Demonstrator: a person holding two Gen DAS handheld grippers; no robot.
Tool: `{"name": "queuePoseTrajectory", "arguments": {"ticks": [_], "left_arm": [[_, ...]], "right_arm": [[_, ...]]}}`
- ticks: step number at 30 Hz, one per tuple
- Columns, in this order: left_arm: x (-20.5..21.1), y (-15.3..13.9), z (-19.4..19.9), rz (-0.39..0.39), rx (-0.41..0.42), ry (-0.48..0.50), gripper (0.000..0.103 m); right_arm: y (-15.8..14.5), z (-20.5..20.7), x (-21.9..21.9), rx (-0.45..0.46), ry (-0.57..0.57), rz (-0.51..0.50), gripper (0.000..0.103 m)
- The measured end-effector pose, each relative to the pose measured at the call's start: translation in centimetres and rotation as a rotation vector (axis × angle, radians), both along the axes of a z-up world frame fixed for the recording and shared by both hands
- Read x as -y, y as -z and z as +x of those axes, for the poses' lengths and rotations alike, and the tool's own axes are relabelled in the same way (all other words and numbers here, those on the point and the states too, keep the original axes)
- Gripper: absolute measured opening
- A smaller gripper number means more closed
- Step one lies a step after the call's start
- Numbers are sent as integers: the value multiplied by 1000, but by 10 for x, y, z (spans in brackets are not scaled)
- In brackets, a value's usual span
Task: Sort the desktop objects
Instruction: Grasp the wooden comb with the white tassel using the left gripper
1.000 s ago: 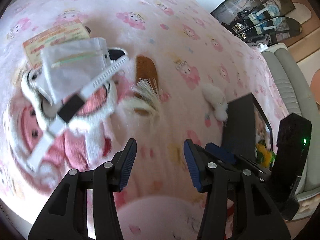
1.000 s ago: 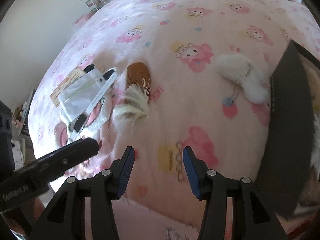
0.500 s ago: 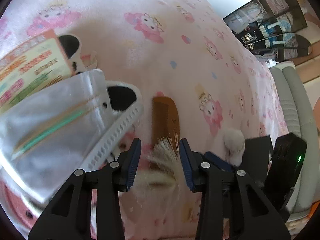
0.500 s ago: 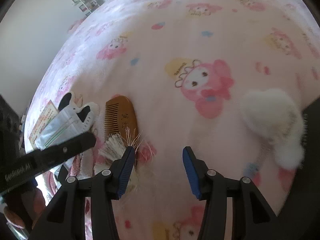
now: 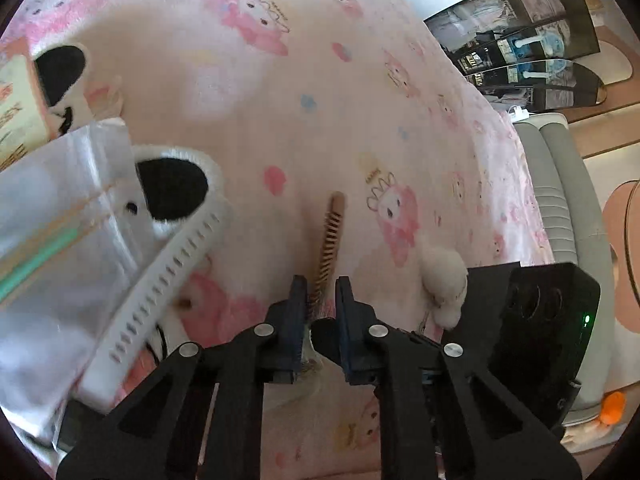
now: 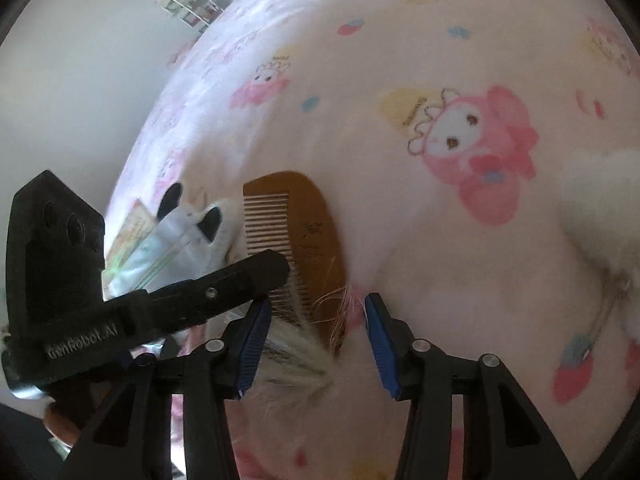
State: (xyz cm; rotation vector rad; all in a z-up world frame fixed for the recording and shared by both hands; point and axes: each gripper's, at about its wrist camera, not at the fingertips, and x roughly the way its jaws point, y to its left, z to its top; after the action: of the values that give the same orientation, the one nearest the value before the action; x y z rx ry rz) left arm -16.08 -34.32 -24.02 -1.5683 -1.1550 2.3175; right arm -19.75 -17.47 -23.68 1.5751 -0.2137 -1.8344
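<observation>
**Left tool clamps the wooden comb on the pink blanket**

The left tool [image 5: 321,296] has just been closing, and its two blue pads now pinch the near end of the wooden comb [image 5: 330,240], which stands on edge between them with its teeth turned to the left. A tuft of pale bristly hair [image 6: 296,344] lies at the same end of the comb, just under the pads. In the right wrist view the comb [image 6: 308,236] slants a little off the pink cartoon-print blanket [image 6: 400,60], with the black finger of the left tool [image 6: 276,266] lying across its teeth.

The right tool [image 6: 316,336] stands apart, its jaws spread and having just narrowed slightly; the hair tuft and the comb's lower end lie between its pads, and I cannot tell whether the left pad touches the hair. Neither pad presses on the comb.

To the left of the left tool lie a white perforated strap [image 5: 168,280], a clear plastic bag [image 5: 52,232] and a black-and-white plush piece [image 5: 172,188]. To its right, just beside the right tool's black body, sits a white fluffy pom-pom [image 5: 442,280]; the same pom-pom [image 6: 600,208] lies to the right of the right tool.
</observation>
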Motion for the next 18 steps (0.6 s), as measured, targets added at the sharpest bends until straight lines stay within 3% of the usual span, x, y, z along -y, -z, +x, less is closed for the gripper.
{"name": "queuePoseTrajectory", "arguments": {"ticks": [7,11,14,18], "left_arm": [[-14,-20,36,-5,-8,6,5],[-9,-14,54,-82,62,-26,5],[1,-1,61,-55,99,-49,6],[14,6,57,-14,78,-87,28]], "right_arm": [[-19,24,-19,23,-45,-2,41],[-23,30,-21,-45,-41,96,41],[-23,27,-19,-59,-41,102,41],[-11,26,-9,10,-67,69,41]]}}
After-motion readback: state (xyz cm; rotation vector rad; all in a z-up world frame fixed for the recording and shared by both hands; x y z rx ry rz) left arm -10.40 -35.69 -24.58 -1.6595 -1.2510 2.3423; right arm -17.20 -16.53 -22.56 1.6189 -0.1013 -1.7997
